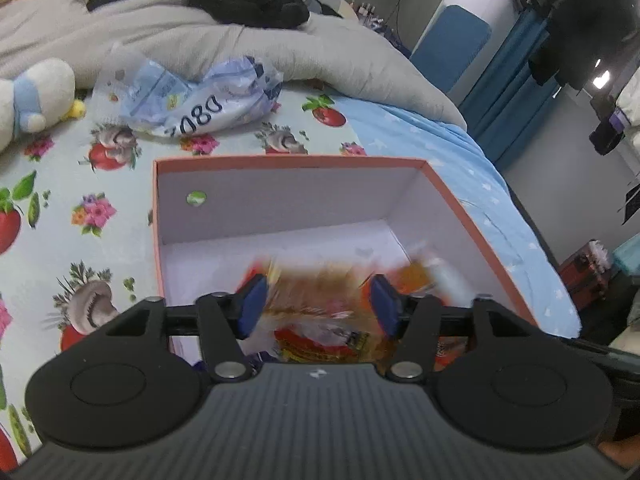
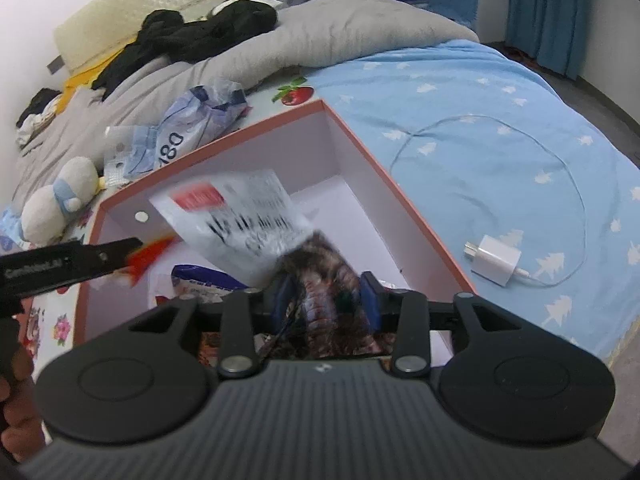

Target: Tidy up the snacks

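Over the pink-rimmed box [image 1: 480,216] on the bed: left claw [image 1: 318,304] gripping orange snack packet [image 1: 320,340], right claw [image 2: 326,296] gripping dark-and-white packet [image 2: 248,216]; loading step, release inside likely next.

Open box [image 1: 452,200], orange-pink outside, white inside, lid off, sits on the bed; small round hole in its left wall. Orange snack packet [image 1: 320,312], blurred, hangs between the blue pads of the left hand-held gripper [image 1: 318,306] above the near part of the box; the pads stand apart and whether they pinch it can't be told. From the right wrist view, a white packet with a red label and black print [image 2: 240,216], its lower end dark brown, is clamped in the right hand-held gripper [image 2: 325,294], tilted up to the left over the box. A blue-and-white packet [image 2: 200,278] lies on the box floor, near left.
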`<state>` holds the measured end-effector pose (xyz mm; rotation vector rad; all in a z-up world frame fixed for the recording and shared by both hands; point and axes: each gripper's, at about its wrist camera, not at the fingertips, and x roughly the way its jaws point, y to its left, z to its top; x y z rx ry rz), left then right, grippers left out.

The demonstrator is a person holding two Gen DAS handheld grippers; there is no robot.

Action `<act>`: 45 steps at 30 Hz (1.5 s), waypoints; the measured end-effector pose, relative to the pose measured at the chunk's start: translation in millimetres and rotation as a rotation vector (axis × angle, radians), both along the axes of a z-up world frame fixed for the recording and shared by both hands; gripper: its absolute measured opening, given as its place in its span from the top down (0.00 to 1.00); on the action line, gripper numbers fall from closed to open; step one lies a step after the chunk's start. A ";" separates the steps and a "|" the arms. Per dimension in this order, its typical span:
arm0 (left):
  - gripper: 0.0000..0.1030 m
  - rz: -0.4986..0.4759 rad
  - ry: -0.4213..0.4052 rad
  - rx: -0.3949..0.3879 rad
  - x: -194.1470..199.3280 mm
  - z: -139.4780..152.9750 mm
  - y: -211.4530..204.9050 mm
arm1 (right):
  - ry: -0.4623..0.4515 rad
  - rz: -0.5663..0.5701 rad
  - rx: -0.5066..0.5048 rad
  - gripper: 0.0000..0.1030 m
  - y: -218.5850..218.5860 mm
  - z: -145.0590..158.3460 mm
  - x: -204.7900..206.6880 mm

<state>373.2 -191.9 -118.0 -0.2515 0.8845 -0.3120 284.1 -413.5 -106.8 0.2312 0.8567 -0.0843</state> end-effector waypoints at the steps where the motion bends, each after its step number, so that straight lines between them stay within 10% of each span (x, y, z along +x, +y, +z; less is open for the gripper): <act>1: 0.31 0.000 0.000 0.004 -0.9 1.2 0.7 | -0.011 -0.008 -0.007 0.37 0.5 2.6 -2.7; 26: 0.29 0.009 -0.223 0.002 -179.1 131.6 76.2 | -0.259 0.012 -0.007 0.34 64.8 117.3 -145.9; 45: 0.29 0.000 -0.317 -0.006 -325.9 154.3 118.8 | -0.333 0.022 -0.051 0.34 109.4 121.5 -251.0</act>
